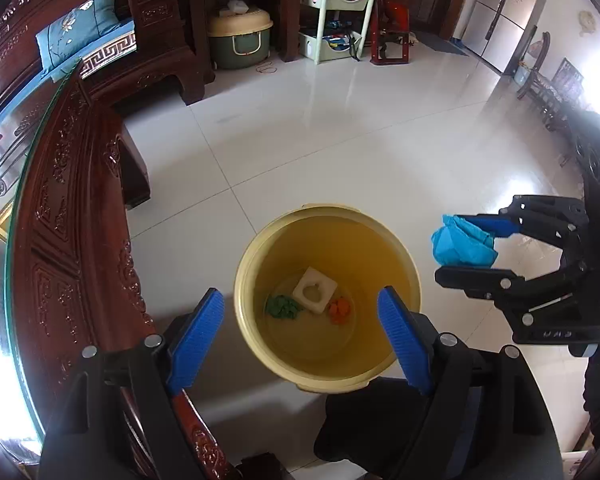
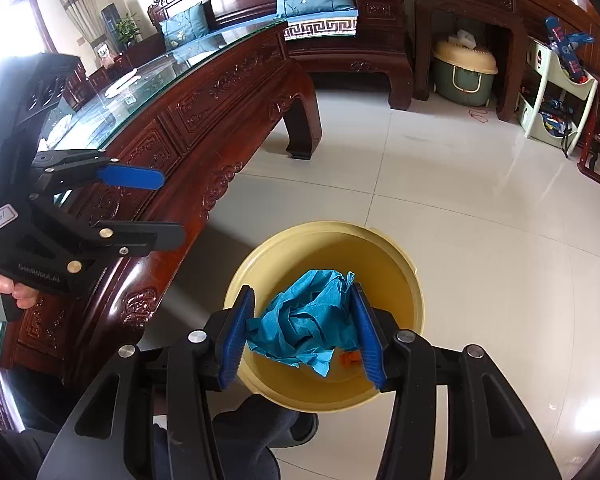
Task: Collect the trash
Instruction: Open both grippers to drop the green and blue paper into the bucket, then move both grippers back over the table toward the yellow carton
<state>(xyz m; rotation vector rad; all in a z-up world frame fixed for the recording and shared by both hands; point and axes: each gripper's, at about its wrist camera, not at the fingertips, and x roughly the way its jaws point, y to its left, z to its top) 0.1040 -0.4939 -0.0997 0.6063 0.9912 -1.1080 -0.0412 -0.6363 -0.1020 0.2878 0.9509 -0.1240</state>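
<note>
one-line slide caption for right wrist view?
Right claw holds crumpled blue paper above yellow bin.

open tiled floor point(image 1: 340, 128) right of the bucket point(image 1: 260, 248); carved table point(image 1: 72, 216) close on its left

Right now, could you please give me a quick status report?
Left gripper open, empty. Right gripper shut on crumpled blue paper above round yellow plastic bin. Nothing in the way.
</note>
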